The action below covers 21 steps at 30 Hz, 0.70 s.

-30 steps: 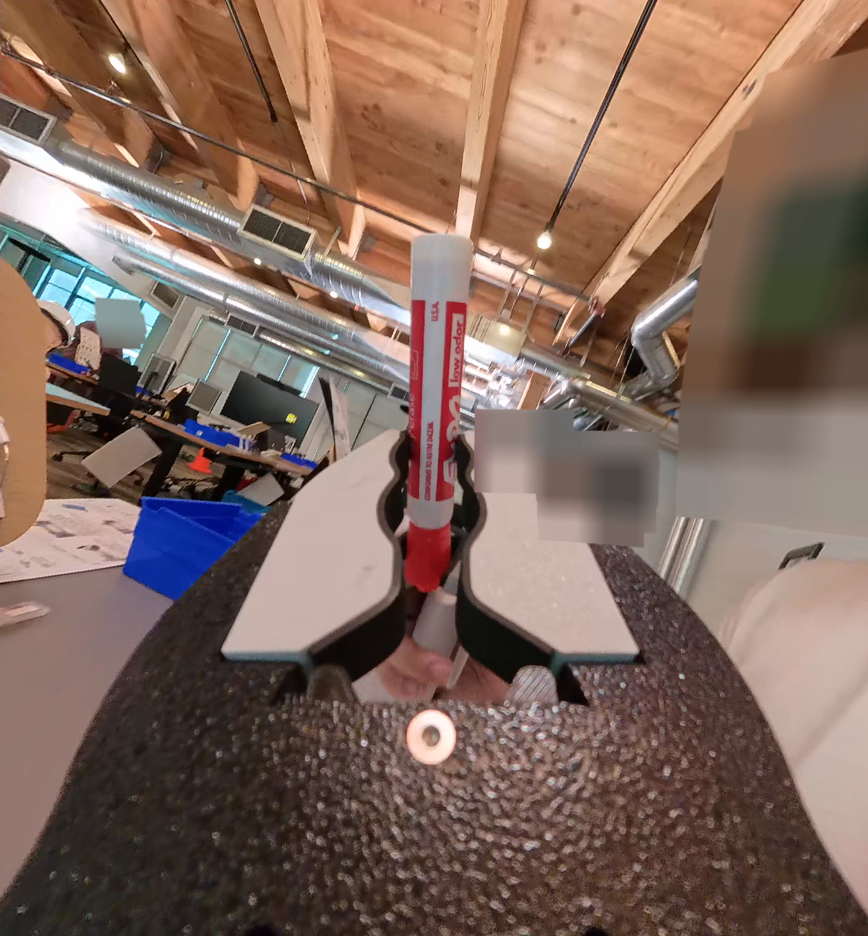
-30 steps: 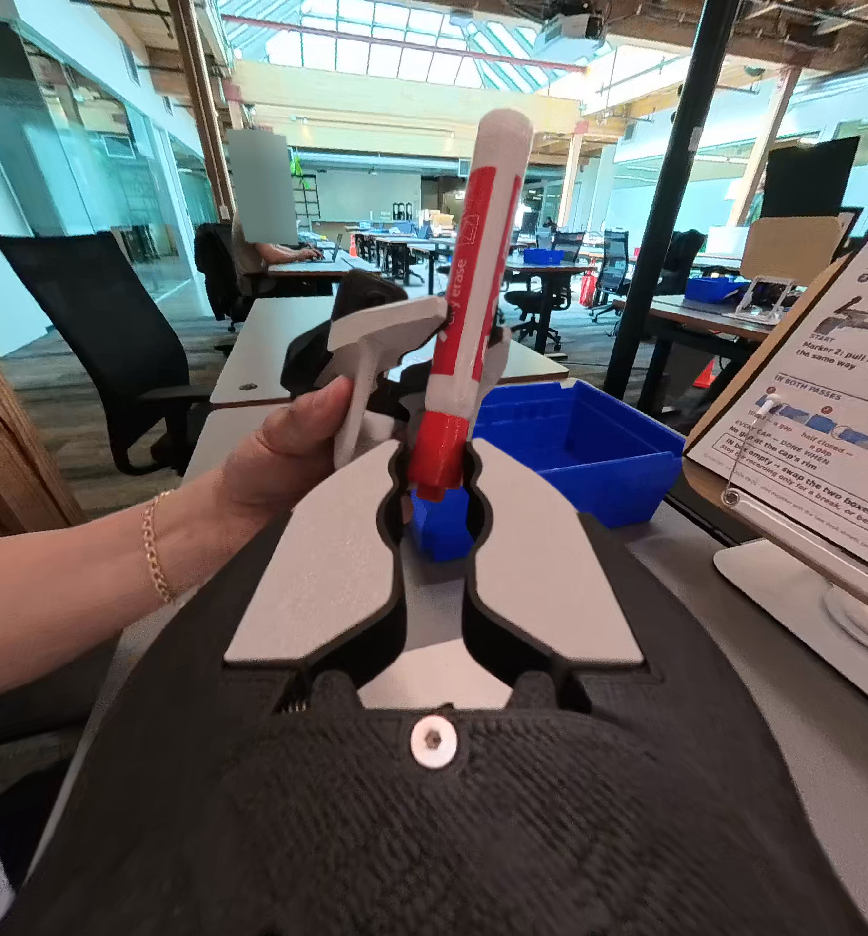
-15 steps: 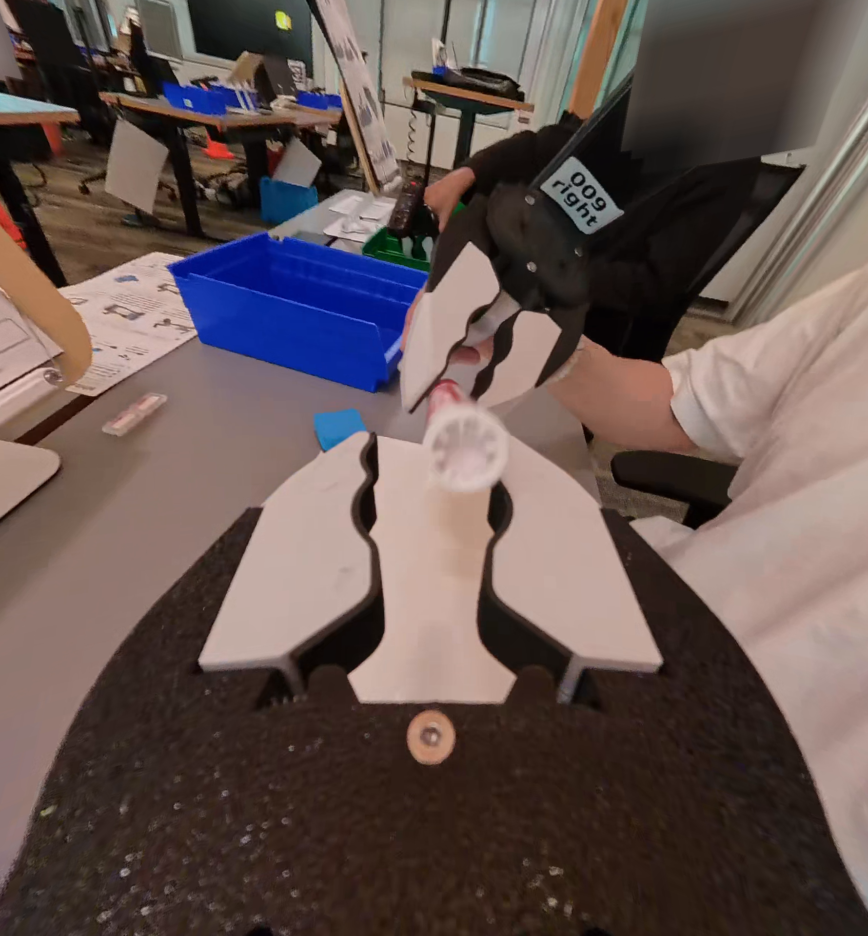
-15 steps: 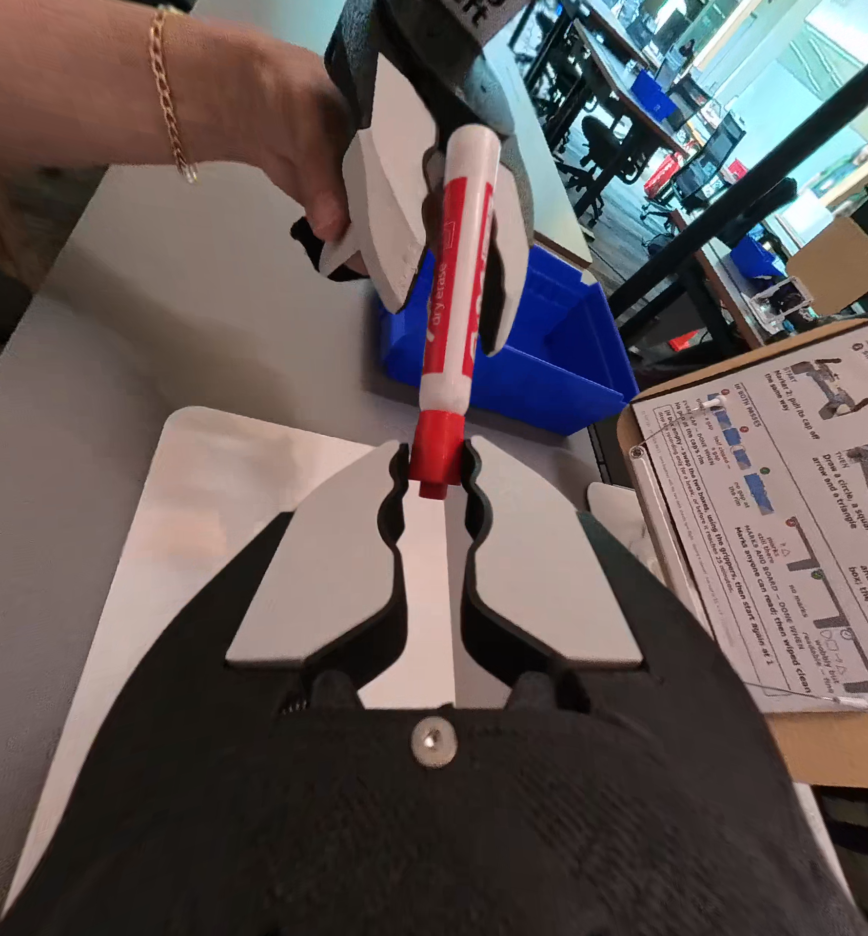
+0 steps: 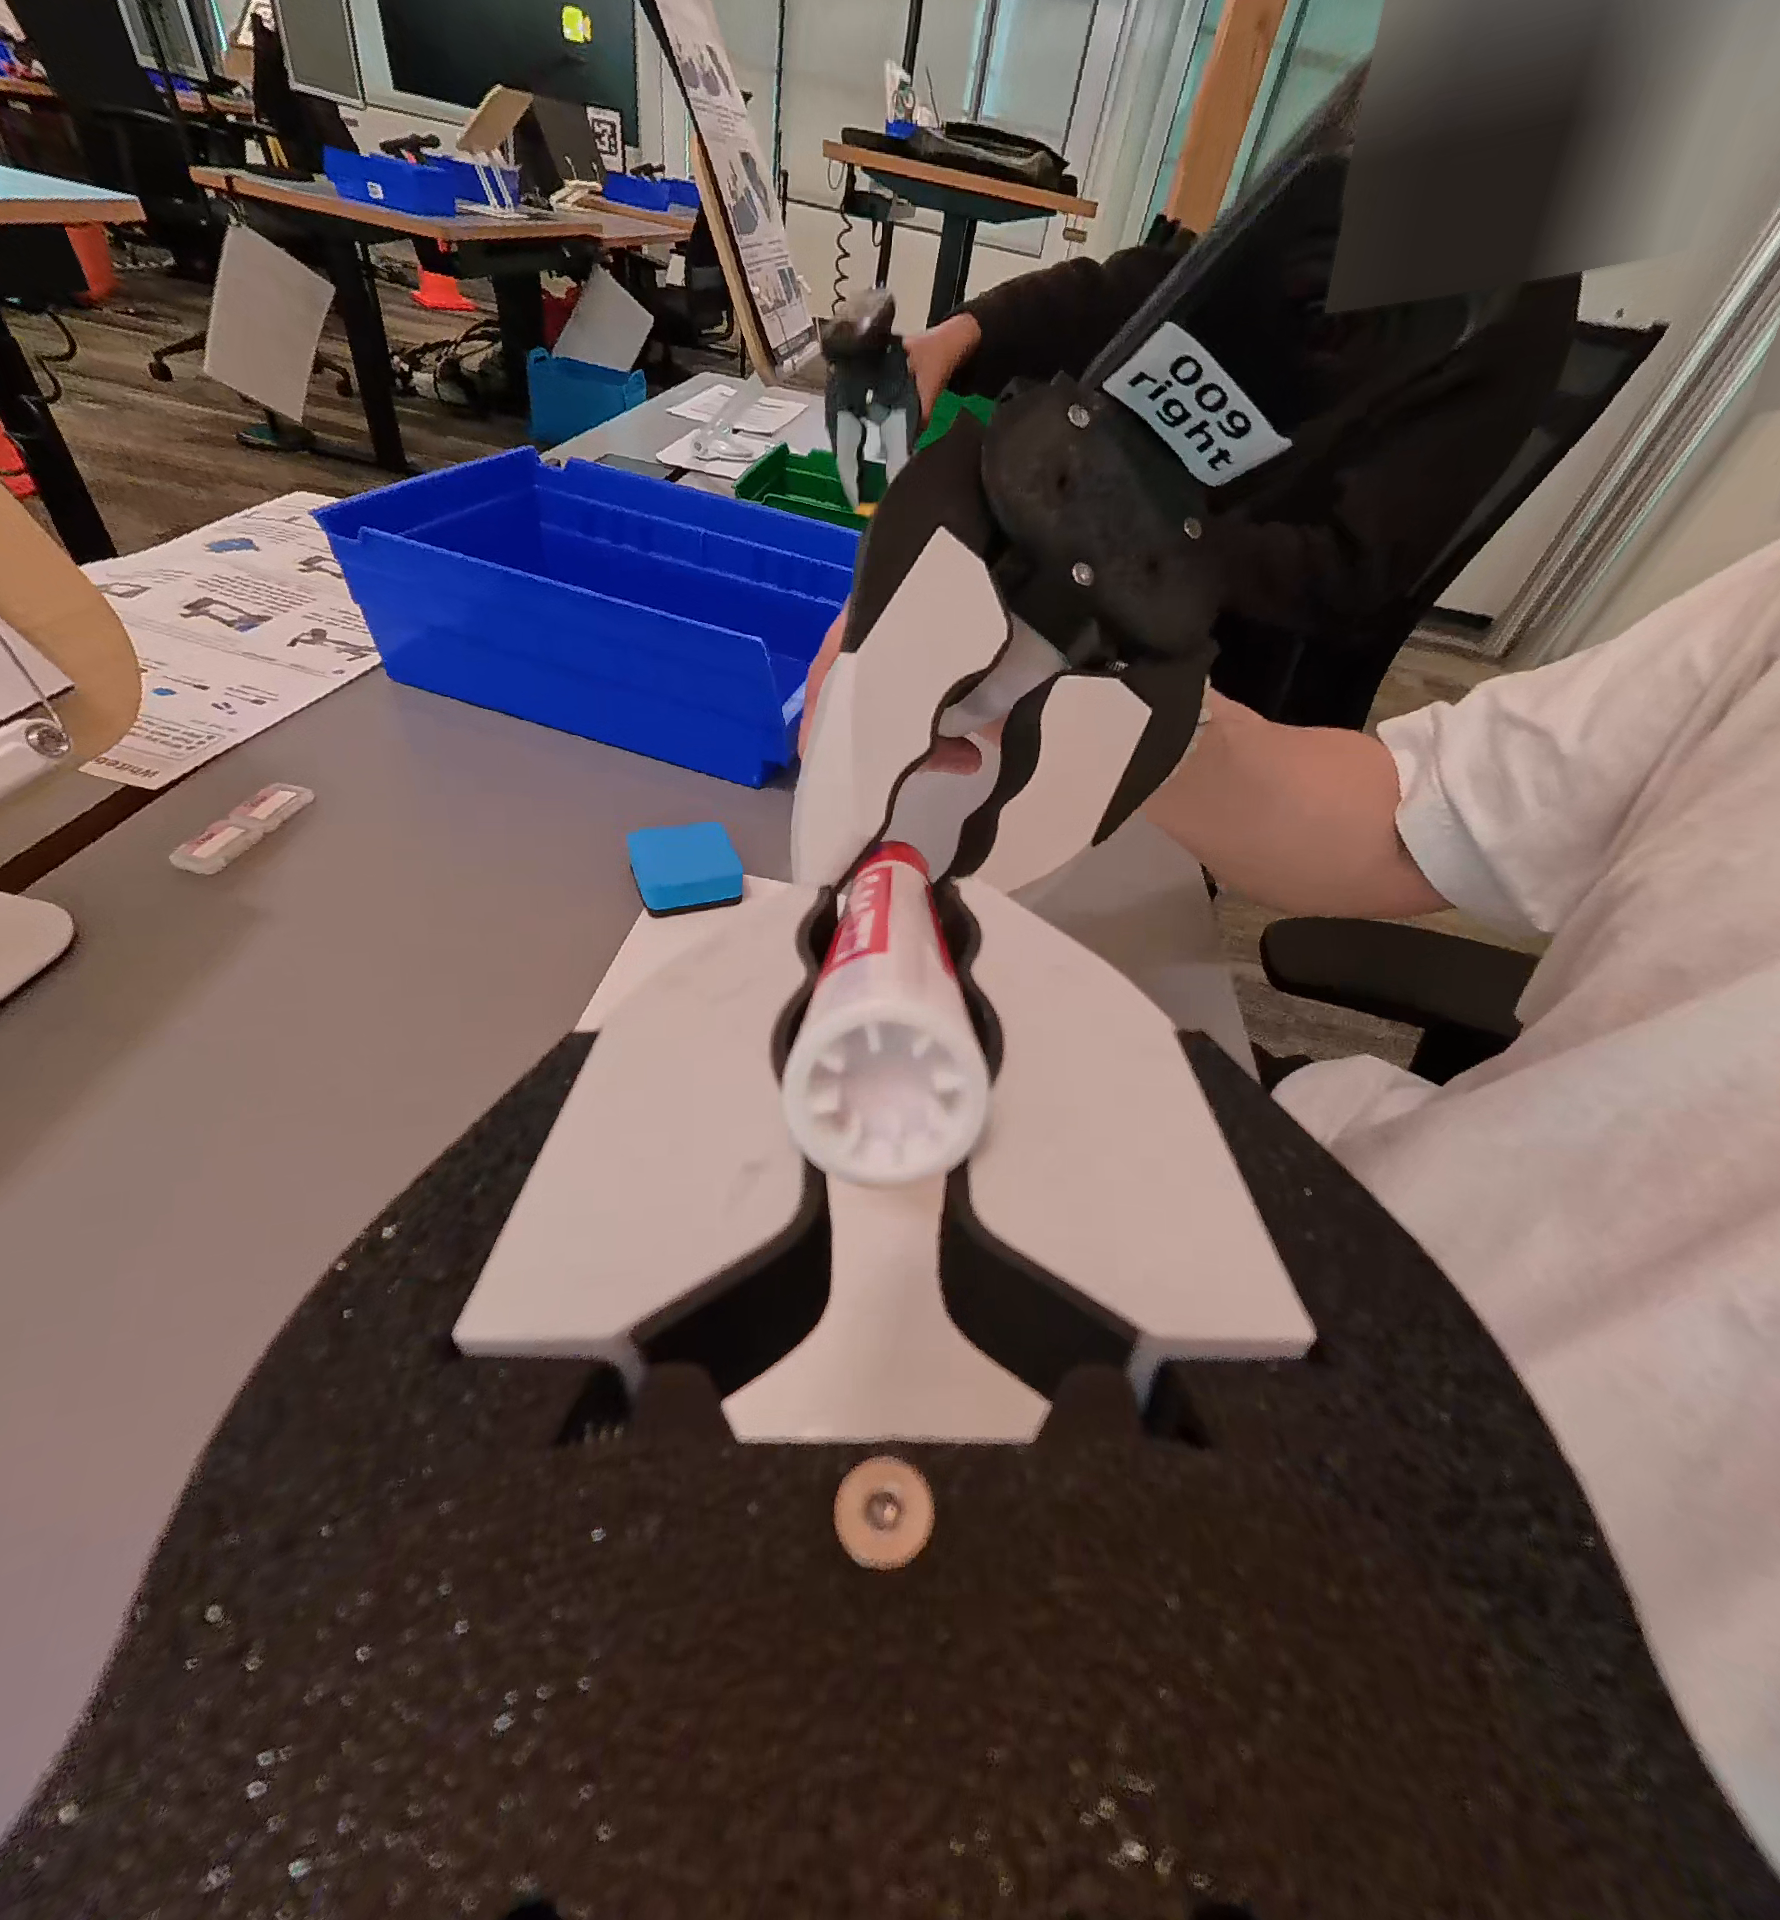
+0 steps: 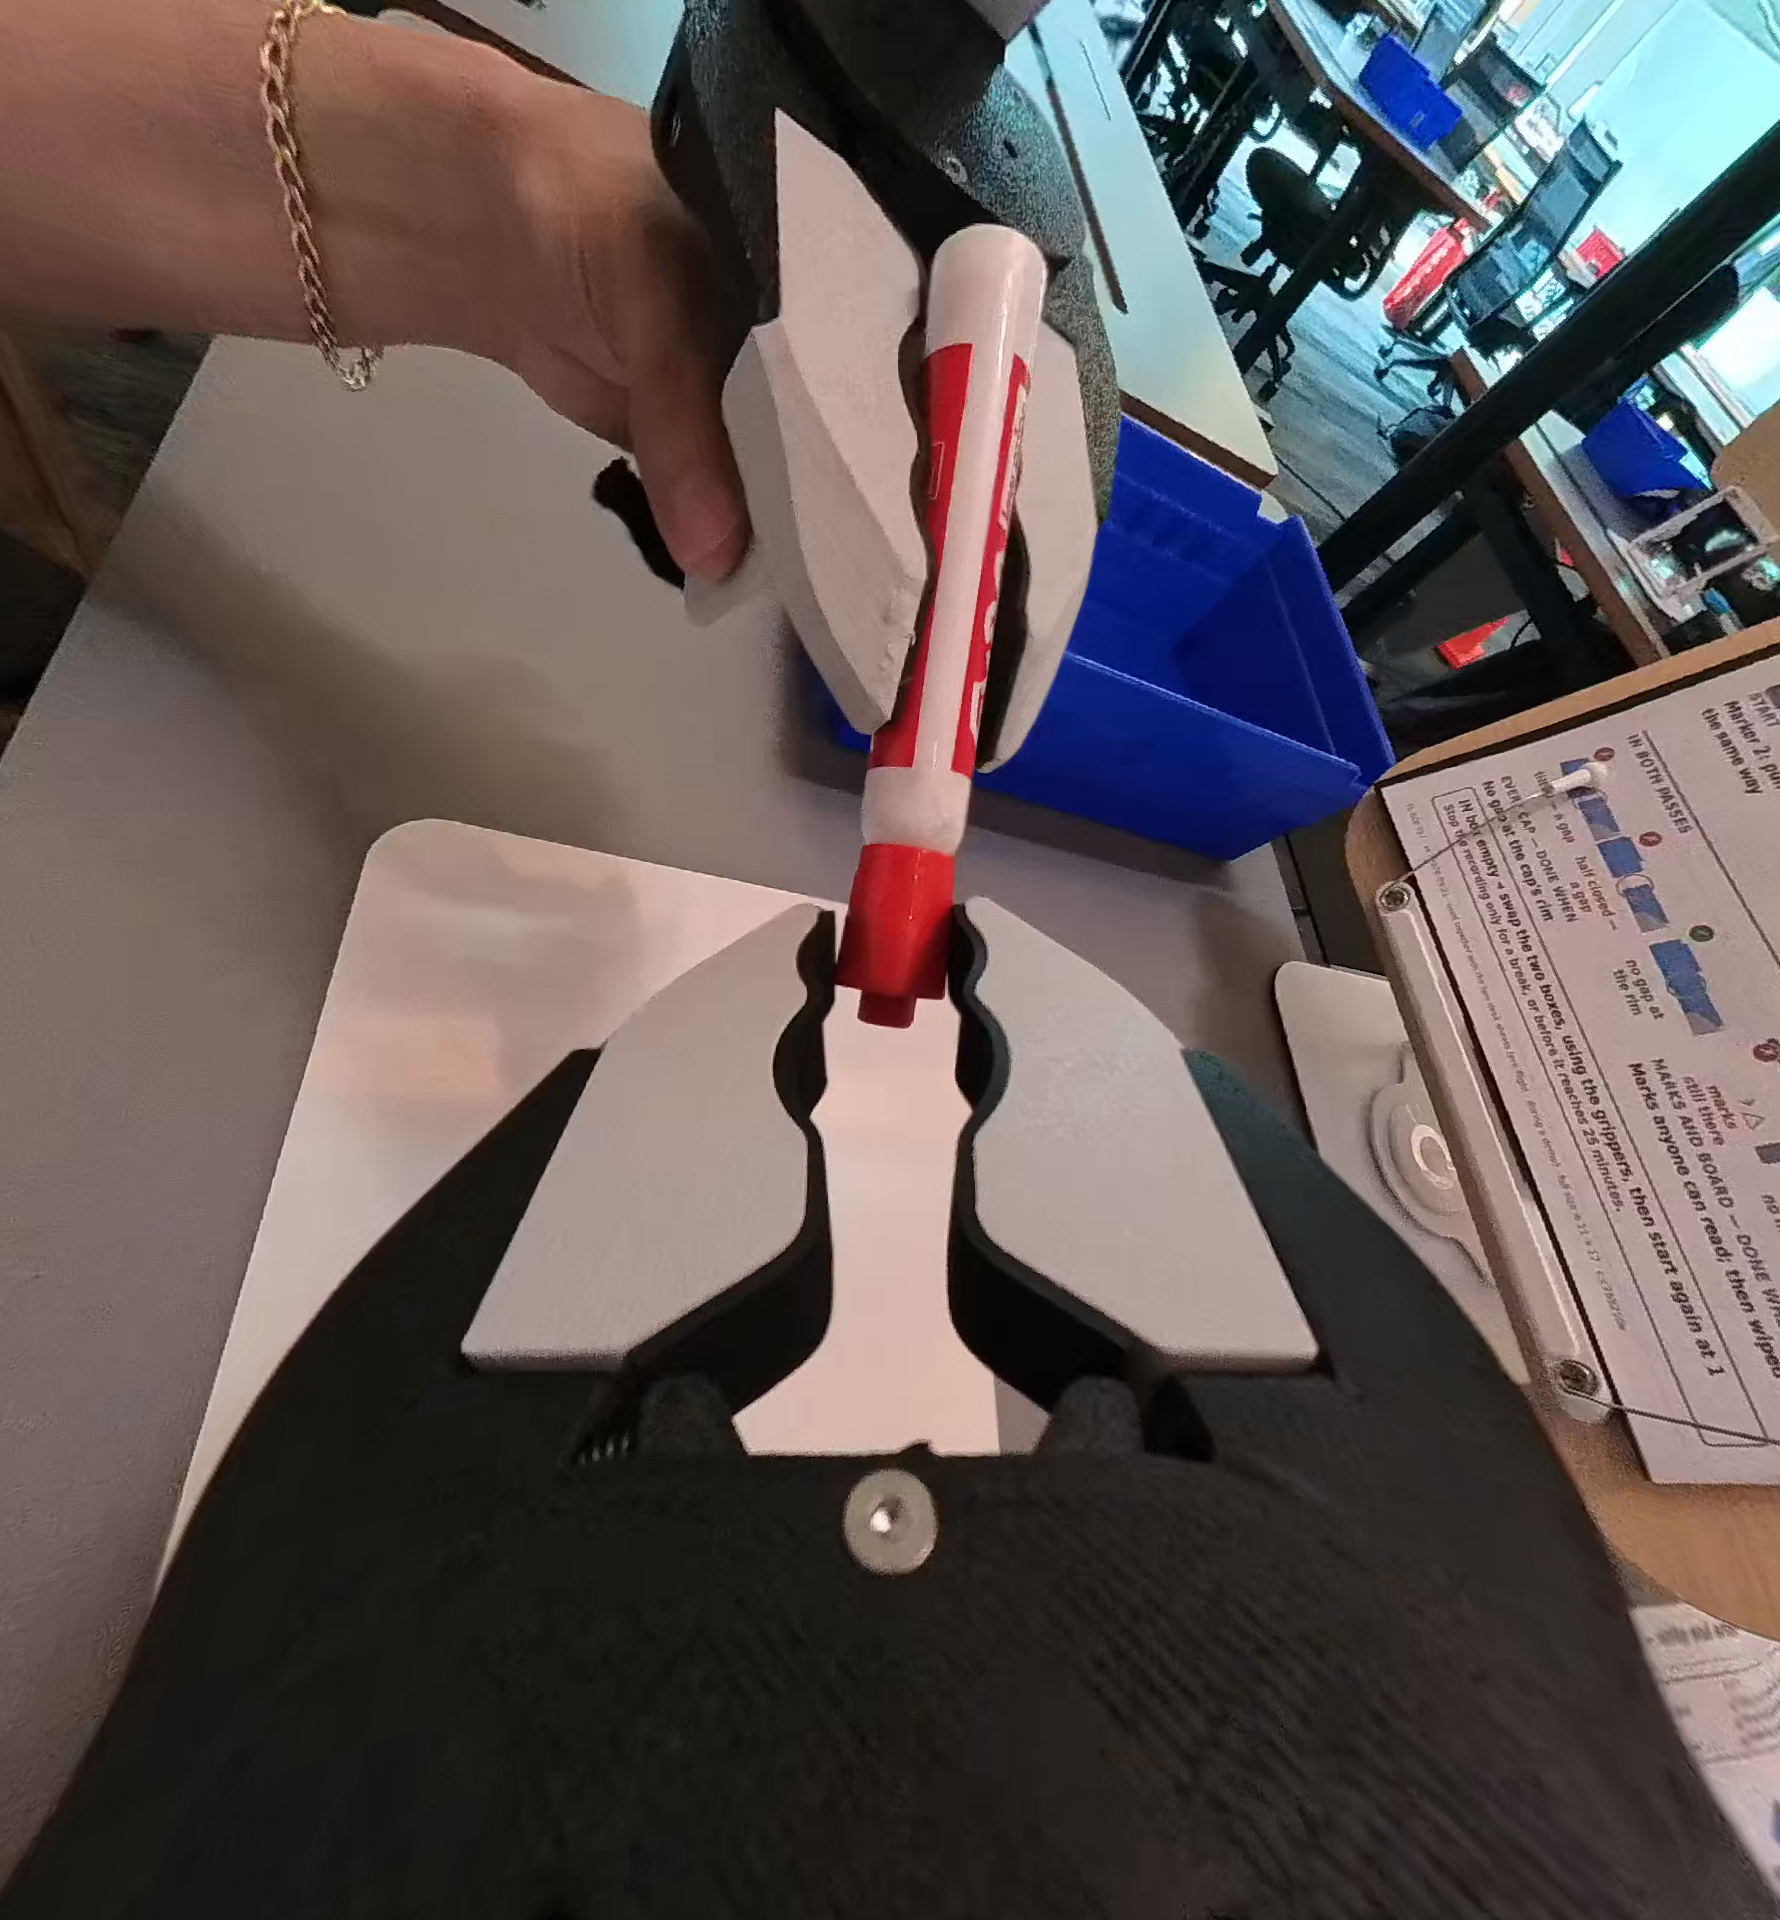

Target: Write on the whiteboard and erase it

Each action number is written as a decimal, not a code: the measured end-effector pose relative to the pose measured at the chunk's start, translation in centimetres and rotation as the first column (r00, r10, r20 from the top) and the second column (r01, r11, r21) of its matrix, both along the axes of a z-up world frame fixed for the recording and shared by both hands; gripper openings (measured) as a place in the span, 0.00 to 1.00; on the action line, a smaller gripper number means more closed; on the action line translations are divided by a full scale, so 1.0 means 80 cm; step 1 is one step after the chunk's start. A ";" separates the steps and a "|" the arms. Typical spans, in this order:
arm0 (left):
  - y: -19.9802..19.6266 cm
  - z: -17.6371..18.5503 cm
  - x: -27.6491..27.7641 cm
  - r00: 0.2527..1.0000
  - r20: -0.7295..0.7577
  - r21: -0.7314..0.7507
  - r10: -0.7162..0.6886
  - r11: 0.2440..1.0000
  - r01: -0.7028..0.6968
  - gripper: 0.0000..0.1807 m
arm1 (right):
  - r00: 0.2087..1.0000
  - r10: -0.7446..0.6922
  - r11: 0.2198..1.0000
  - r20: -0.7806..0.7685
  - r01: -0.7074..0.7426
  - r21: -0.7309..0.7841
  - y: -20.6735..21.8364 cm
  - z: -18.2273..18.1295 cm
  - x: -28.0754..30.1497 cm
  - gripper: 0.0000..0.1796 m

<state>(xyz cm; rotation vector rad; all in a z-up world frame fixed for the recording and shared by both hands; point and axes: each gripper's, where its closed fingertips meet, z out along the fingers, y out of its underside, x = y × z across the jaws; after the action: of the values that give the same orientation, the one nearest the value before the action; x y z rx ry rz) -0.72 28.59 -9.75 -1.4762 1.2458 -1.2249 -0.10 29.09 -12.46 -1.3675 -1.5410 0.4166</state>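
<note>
Both views are bright and evenly lit, with no deep shadows. In the right wrist view, daylight pours in from tall windows beyond the blue bin (image 6: 1208, 707), washing that far corner pale and slightly overexposed. The whiteboard (image 6: 512, 1039) nearer than the bin carries a soft pinkish-white sheen of glare. In the left wrist view the marker (image 5: 886, 1060) has its near end so close to the lens that it is blurred, while the blue bin (image 5: 574, 603) behind it stays sharp. Wide-angle distortion bends straight lines toward the edges of both views, curving desks and posts far from the bin.
</note>
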 end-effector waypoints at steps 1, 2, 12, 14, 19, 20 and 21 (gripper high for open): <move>0.000 -0.001 0.000 1.000 -0.004 0.009 0.001 1.000 -0.001 0.11 | 1.000 0.007 1.000 -0.012 -0.007 -0.010 -0.001 0.000 0.000 0.12; -0.001 -0.001 0.000 1.000 -0.008 0.021 -0.001 1.000 0.001 0.11 | 0.999 0.018 0.999 -0.030 -0.019 -0.026 -0.002 0.000 -0.001 0.12; -0.014 0.000 0.008 0.999 0.012 0.107 -0.049 0.993 0.047 0.11 | 0.995 0.065 0.961 -0.077 -0.083 -0.265 -0.020 -0.003 0.008 0.11; -0.017 0.000 0.008 0.999 0.007 0.121 -0.049 0.992 0.047 0.11 | 0.997 0.061 0.965 -0.056 -0.073 -0.252 -0.021 -0.004 0.008 0.11; -0.013 -0.004 0.008 1.000 0.027 0.074 0.008 0.997 -0.010 0.11 | 0.992 -0.081 0.995 0.098 0.075 0.065 -0.005 -0.009 0.015 0.11; -0.010 -0.006 0.009 0.999 0.038 0.024 0.034 0.999 -0.035 0.11 | 0.975 -0.153 0.972 0.161 0.119 0.204 0.001 -0.010 0.019 0.11; -0.007 -0.008 0.010 0.996 0.066 -0.066 0.060 0.996 -0.056 0.11 | 0.951 -0.225 0.932 0.212 0.147 0.331 0.007 -0.009 0.023 0.11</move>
<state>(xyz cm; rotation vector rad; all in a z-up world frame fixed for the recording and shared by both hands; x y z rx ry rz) 0.05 28.02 -10.42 -1.4938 1.1204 -1.2766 1.77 29.61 -13.22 -1.3343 -1.5776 -0.1209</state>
